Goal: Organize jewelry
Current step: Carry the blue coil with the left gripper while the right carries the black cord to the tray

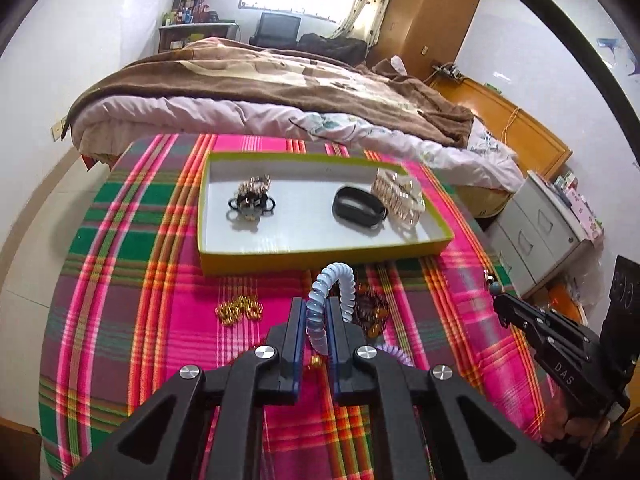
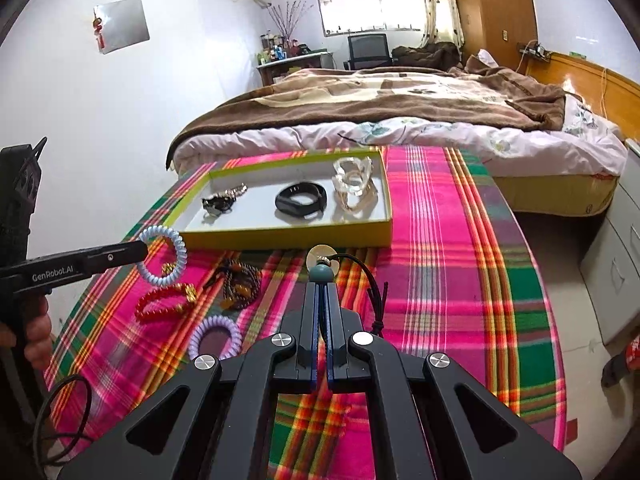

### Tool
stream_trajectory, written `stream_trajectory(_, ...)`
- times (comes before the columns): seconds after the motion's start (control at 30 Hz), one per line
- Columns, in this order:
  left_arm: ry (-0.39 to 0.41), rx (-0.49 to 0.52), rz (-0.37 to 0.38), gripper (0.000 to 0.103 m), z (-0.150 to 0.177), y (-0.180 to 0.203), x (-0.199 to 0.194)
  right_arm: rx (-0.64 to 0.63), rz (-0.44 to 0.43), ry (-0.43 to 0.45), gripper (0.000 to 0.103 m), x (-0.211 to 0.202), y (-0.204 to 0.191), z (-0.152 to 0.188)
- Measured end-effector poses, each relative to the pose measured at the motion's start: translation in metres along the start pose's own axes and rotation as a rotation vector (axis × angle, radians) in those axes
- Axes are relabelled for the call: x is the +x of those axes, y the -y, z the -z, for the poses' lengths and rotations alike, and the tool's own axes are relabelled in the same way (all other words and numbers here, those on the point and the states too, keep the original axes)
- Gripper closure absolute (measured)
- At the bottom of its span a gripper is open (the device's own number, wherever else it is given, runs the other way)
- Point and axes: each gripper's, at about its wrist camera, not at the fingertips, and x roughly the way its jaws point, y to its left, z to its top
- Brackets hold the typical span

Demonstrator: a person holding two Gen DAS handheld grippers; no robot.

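My left gripper [image 1: 316,304] is shut on a pale blue spiral hair tie [image 1: 332,276], held above the plaid cloth just before a yellow-rimmed tray [image 1: 320,258]. The right wrist view shows the left gripper [image 2: 146,250] with that hair tie [image 2: 162,258] hanging from its tip. My right gripper [image 2: 320,288] is shut on a black cord necklace [image 2: 322,272] with a teal bead and a pale disc. In the tray [image 2: 288,236] lie a watch [image 2: 218,202], a black band [image 2: 300,200] and clear and gold bracelets [image 2: 354,182].
On the cloth lie a red bead bracelet [image 2: 164,304], a purple spiral tie [image 2: 216,338], a brown bead string [image 2: 240,284] and gold beads [image 1: 239,310]. A bed [image 2: 400,100] stands behind the table. White drawers [image 1: 536,232] are at the right.
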Motion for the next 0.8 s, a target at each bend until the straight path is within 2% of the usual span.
stream_trajectory(0.43,0.044,-0.029,0.023,0.093,-0.049,-0.007,0.006,-0.047,-0.013,0.031,0.101,0.016,-0.017,-0.037)
stream_trajectory(0.57,0.04,-0.043,0.044,0.093,-0.063,-0.011,0.018,-0.051,-0.011,0.02,0.101,0.03,-0.015,-0.047)
stream_trajectory(0.8,0.014,-0.037,0.035,0.093,-0.085,-0.014,0.05,-0.088,0.002,-0.017,0.101,0.064,-0.015,-0.063)
